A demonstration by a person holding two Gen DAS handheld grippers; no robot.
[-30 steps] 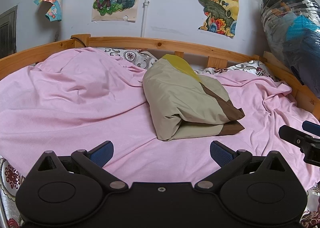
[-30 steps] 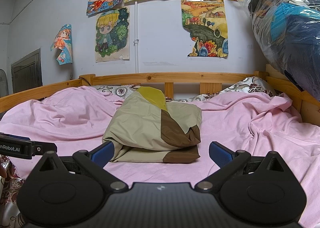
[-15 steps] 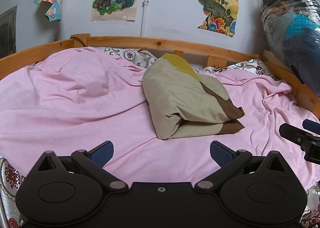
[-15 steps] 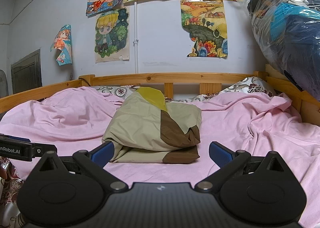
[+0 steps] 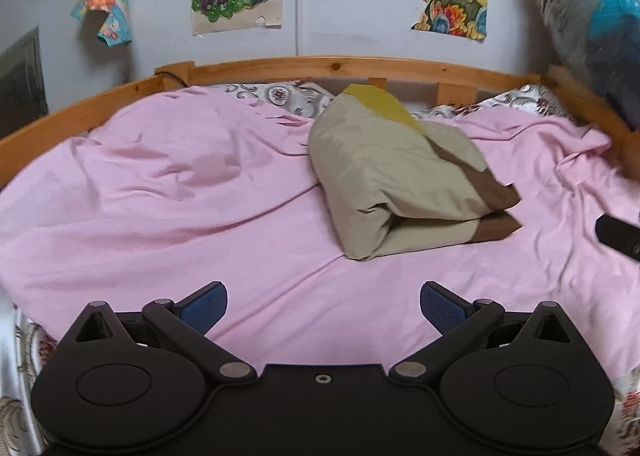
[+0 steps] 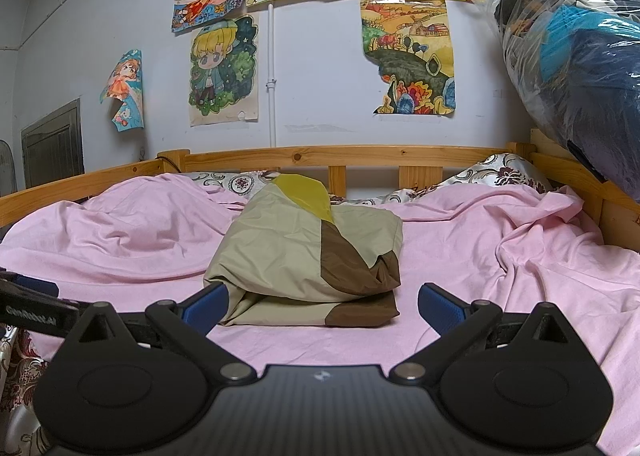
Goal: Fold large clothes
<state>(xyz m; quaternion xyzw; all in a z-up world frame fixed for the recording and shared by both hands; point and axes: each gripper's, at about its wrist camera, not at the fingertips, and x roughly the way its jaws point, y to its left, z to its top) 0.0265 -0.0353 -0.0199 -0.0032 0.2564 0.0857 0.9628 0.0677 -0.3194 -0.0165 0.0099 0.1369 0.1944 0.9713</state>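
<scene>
A folded garment in beige, brown and yellow lies on the pink sheet in the middle of the bed. In the right wrist view the same folded garment sits just beyond the fingers. My left gripper is open, held low over the sheet, short of the garment and to its left. My right gripper is open too, with nothing between its fingers. The right gripper's tip shows at the right edge of the left wrist view. The left gripper's body shows at the left edge of the right wrist view.
A wooden bed rail runs behind the garment, with patterned pillows against it. A large plastic bag of clothes hangs at the right. Posters cover the wall. The pink sheet is bunched at the right.
The left wrist view has shifted slightly, so the right gripper sits further toward its right edge. The garment has not moved and both grippers stay open.
</scene>
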